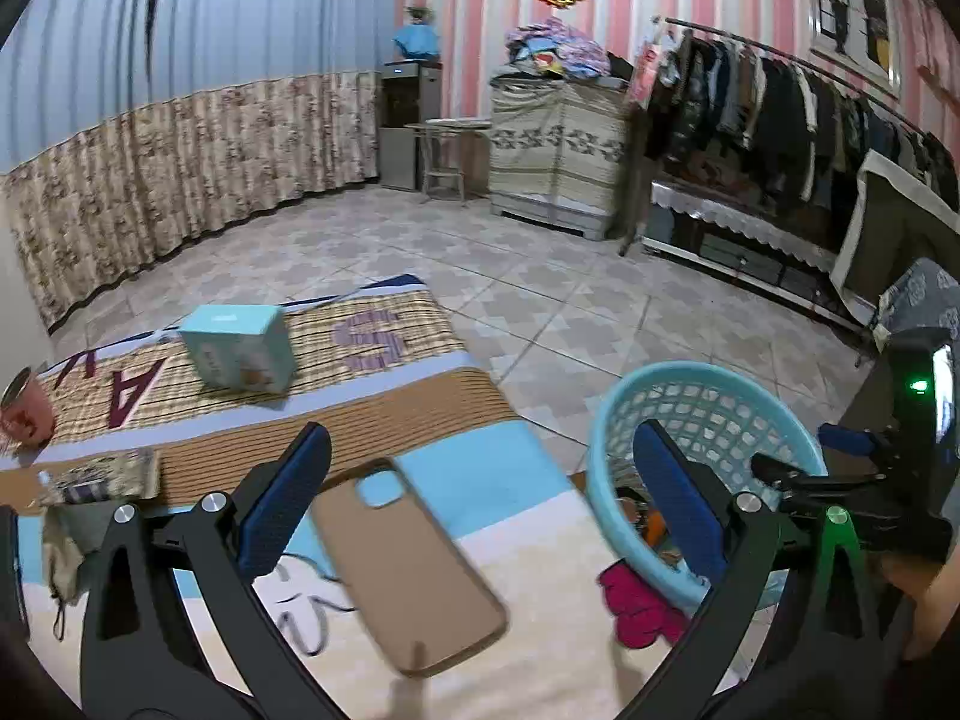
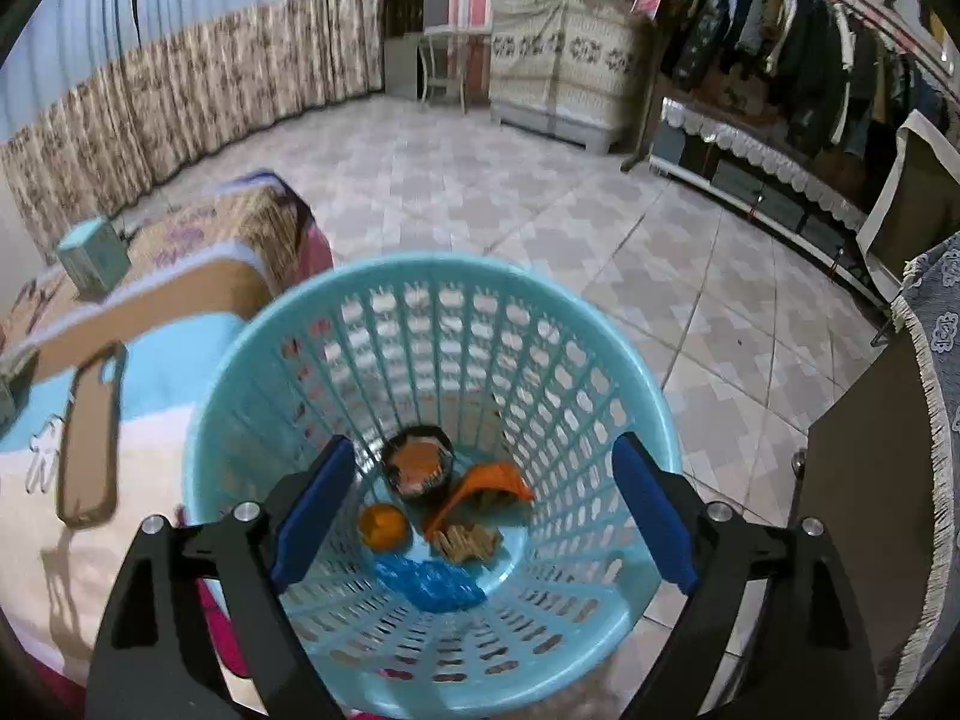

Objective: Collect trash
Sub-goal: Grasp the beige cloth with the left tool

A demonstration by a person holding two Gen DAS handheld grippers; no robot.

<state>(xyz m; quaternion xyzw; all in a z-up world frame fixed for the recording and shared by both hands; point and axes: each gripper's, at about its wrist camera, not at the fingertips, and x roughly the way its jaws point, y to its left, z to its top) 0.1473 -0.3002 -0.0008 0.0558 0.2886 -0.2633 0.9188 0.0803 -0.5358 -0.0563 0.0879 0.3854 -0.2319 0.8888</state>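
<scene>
My right gripper [image 2: 483, 444] hangs open over the light blue mesh basket [image 2: 420, 267], with nothing between its fingers. At the basket's bottom lie a black cup with orange filling [image 2: 418, 462], an orange wrapper [image 2: 489, 483], a small orange ball [image 2: 383, 525], a brown snack piece [image 2: 465, 540] and crumpled blue plastic [image 2: 429, 585]. My left gripper [image 1: 480, 438] is open above the bed, and a tan phone case [image 1: 408, 570] lies on the blanket below its fingers. The basket [image 1: 690, 369] stands off the bed's right edge.
On the bed lie a teal box [image 1: 240, 354], a pink can [image 1: 24, 414] at the far left and a patterned packet [image 1: 108, 477]. A magenta cloth [image 1: 636, 600] sits by the basket. Tiled floor [image 1: 540, 276] stretches to a curtain, a cabinet and a clothes rack [image 1: 780, 96].
</scene>
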